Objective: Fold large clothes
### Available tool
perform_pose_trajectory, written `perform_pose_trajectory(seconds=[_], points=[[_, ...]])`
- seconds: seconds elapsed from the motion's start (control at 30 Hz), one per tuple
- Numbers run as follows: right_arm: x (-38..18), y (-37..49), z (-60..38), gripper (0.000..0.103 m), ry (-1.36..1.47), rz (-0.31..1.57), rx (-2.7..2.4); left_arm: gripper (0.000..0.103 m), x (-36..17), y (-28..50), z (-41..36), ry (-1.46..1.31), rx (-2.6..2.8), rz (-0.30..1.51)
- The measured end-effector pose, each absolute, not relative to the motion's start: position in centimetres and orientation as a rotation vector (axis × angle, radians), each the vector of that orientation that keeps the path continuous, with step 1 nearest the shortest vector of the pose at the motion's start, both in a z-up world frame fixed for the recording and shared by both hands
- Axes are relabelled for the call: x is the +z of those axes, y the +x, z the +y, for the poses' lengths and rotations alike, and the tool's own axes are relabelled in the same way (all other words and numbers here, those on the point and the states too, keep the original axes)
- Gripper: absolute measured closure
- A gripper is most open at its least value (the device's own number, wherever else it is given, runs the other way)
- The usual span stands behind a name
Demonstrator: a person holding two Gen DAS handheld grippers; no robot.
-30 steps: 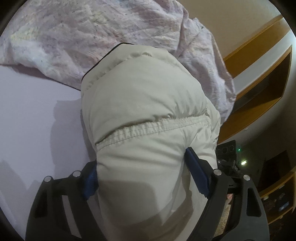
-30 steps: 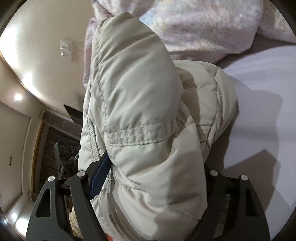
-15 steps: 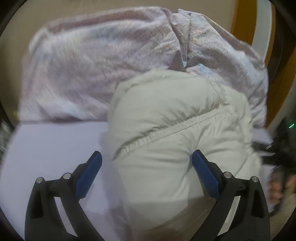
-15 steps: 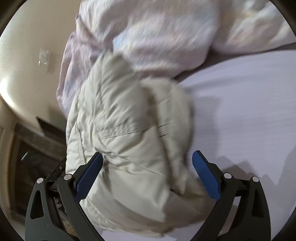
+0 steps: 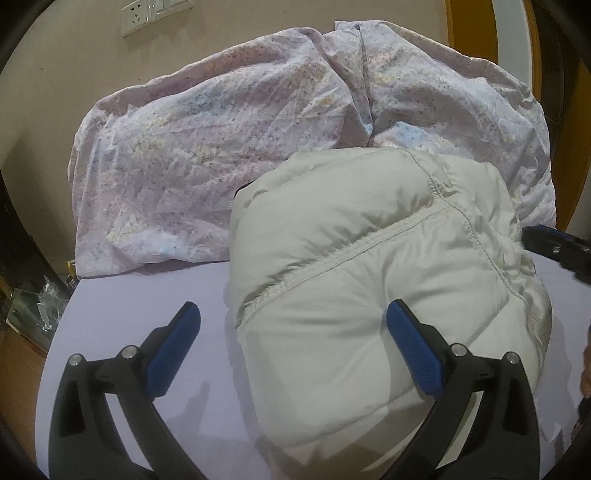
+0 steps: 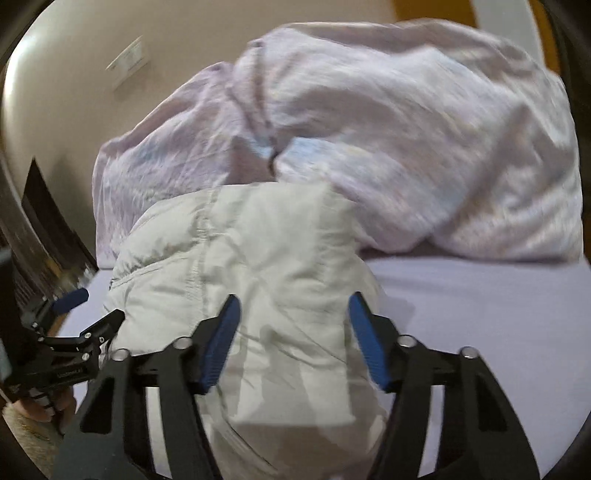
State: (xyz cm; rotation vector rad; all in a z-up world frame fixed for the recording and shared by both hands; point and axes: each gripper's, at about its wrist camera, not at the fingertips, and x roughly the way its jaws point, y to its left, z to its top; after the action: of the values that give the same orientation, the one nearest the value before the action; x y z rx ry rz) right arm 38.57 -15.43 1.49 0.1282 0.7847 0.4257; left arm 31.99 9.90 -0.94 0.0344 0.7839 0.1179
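A puffy off-white quilted jacket (image 5: pixel 369 266) lies bundled on the lilac bed sheet (image 5: pixel 140 317); it also shows in the right wrist view (image 6: pixel 258 258). My left gripper (image 5: pixel 291 332) is open, its right pad against the jacket's near side, its left pad over bare sheet. My right gripper (image 6: pixel 291 325) is open with both blue pads above the jacket's near end, holding nothing. The left gripper (image 6: pixel 85 314) also shows at the left edge of the right wrist view.
A crumpled pale floral duvet (image 5: pixel 240 147) is heaped behind the jacket against the beige wall, also in the right wrist view (image 6: pixel 406 147). A wall socket (image 5: pixel 155 14) sits above it. Wooden furniture (image 5: pixel 532 74) stands at the right. The bed's left edge (image 5: pixel 55 332) drops to the floor.
Both grippers let go of the jacket, opened wide and drew back. The jacket dropped onto the sheet in front of the duvet.
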Motion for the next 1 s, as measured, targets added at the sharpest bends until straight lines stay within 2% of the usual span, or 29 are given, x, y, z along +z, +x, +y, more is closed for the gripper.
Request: perform_pose_trajectory(seconds=[0.3, 0.57, 1.0], points=[[-1.2, 41.1, -11.6, 0.051, 0.002, 0.734, 0.354, 0.002, -1.9, 33.5, 8.9, 0.058, 0.115, 0.774], [-3.5, 41.6, -11.1, 0.051, -0.07, 0.731, 0.362, 0.002, -3.9, 35.0, 9.6, -0.05, 0.062, 0.826], [-4.9, 42.1, -10.3, 0.048, -0.063, 0.703, 0.354, 0.002, -5.7, 35.6, 9.5, -0.032, 0.082, 0.79]])
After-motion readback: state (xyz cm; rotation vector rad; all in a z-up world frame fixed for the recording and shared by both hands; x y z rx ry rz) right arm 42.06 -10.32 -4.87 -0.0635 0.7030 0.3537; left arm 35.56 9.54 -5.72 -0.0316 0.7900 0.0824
